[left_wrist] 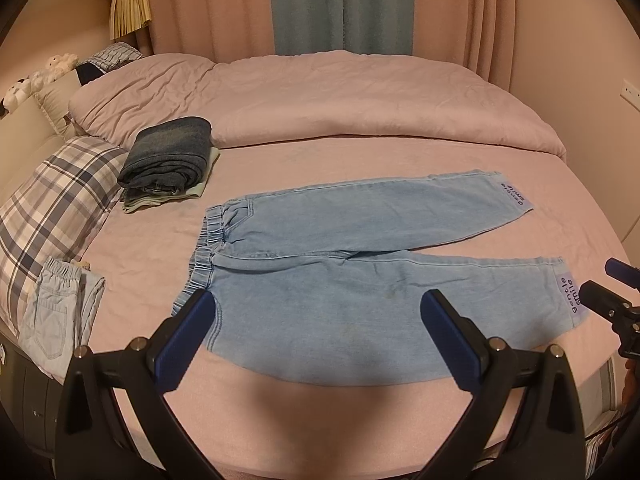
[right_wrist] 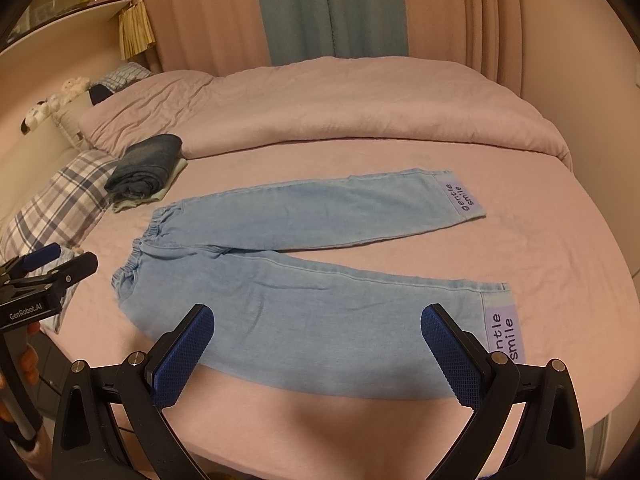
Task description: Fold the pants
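The pale pants (left_wrist: 352, 264) lie flat on the bed (left_wrist: 360, 128), legs splayed in a V — laid out ready for a lengthwise fold; the left gripper (left_wrist: 318, 308) hangs wide apart over the waist end, the right gripper (right_wrist: 318, 322) equally spread by the near cuff; beyond both, clear sheet — only the folded stack (left_wrist: 168, 160) sits far-left.

Pale blue denim on dusty pink, under blue-padded black grippers

Ahead of the left gripper (left_wrist: 318, 306), black with blue ribbed fingers (left_wrist: 188, 336), lie light-blue denim pants (left_wrist: 320, 248) with lilac hem patches lettered in dark blue (left_wrist: 571, 295) on a pink bedsheet (left_wrist: 320, 408). Left of the fingers: a grey, navy and white plaid pillow (left_wrist: 48, 216) and a dark indigo folded denim stack (left_wrist: 168, 156). Beyond, pink curtains frame a teal curtain panel (left_wrist: 340, 4).
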`<action>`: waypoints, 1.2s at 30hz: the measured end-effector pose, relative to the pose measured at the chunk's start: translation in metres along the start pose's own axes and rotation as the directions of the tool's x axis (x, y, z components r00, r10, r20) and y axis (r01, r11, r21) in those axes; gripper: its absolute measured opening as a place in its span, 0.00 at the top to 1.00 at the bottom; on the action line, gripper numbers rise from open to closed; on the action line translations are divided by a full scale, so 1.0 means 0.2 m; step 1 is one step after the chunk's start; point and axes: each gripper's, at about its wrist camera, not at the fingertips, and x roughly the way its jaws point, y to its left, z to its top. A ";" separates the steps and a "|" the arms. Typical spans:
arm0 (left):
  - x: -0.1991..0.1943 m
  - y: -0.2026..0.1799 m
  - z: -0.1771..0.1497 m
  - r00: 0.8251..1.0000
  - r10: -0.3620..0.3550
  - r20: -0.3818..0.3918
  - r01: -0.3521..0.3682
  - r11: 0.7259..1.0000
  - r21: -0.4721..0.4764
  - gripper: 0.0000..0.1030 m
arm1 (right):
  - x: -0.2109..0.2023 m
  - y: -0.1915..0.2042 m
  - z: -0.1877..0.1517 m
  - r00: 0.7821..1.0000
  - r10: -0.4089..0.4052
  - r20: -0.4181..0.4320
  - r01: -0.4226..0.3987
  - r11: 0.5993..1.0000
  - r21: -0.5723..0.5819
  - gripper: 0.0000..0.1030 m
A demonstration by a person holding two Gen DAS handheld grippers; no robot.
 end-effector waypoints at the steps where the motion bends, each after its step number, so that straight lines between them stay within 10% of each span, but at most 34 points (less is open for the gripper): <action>1: 0.00 0.00 0.00 1.000 -0.001 0.003 0.001 1.000 -0.001 0.00 | 0.00 0.00 0.00 1.000 0.000 0.000 0.000 1.000 0.001 0.00; 19: 0.01 -0.01 0.00 1.000 -0.025 -0.003 0.025 1.000 -0.010 0.00 | -0.01 0.01 0.00 1.000 0.002 -0.002 -0.002 1.000 0.004 0.00; 23: 0.07 0.04 -0.02 0.992 -0.125 -0.029 0.122 0.990 -0.071 0.00 | 0.01 0.02 0.00 1.000 0.013 -0.013 -0.014 1.000 -0.005 0.00; 31: 0.28 0.30 -0.15 0.937 -0.347 0.051 0.339 0.861 -0.378 0.00 | 0.12 0.17 -0.11 0.999 0.031 -0.017 -0.034 0.983 -0.181 0.00; 36: 0.41 0.55 -0.35 0.962 -0.269 -0.048 0.203 0.820 -0.535 0.01 | 0.30 0.36 -0.26 0.993 0.095 -0.074 -0.113 0.943 -0.312 0.00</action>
